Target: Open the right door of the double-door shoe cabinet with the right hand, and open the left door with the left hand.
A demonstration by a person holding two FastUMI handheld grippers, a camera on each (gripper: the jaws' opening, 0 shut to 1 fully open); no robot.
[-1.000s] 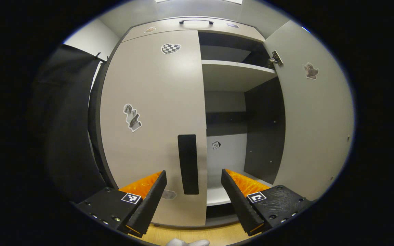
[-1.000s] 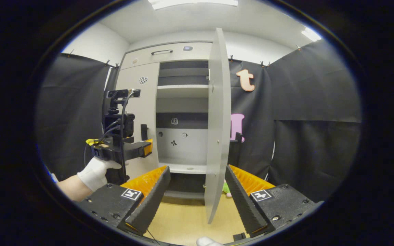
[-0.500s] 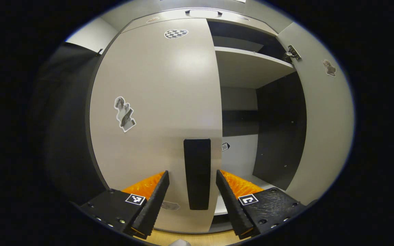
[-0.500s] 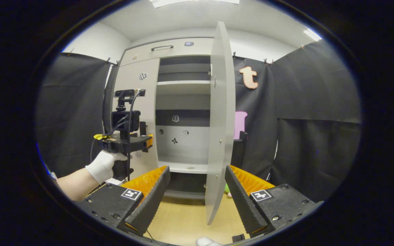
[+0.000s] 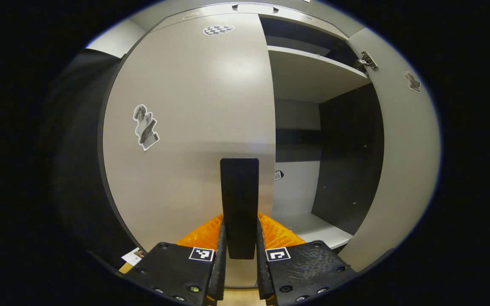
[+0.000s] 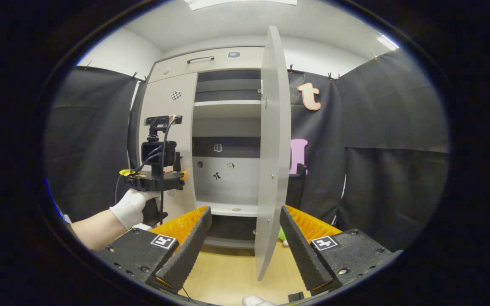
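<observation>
My left gripper (image 5: 239,255) is clamped on the dark handle (image 5: 239,204) of the left door (image 5: 194,119), which sits flush against the cabinet. My right gripper (image 6: 243,242) is spread wide, holding nothing, with the right door (image 6: 272,148) swung out edge-on just beyond its fingers.

You get bright, even light from ceiling panels (image 6: 240,3). A soft glare patch sits high on the closed left door (image 5: 228,72). Fisheye bends the cabinet's edges outward, yet everything stays sharp.
</observation>
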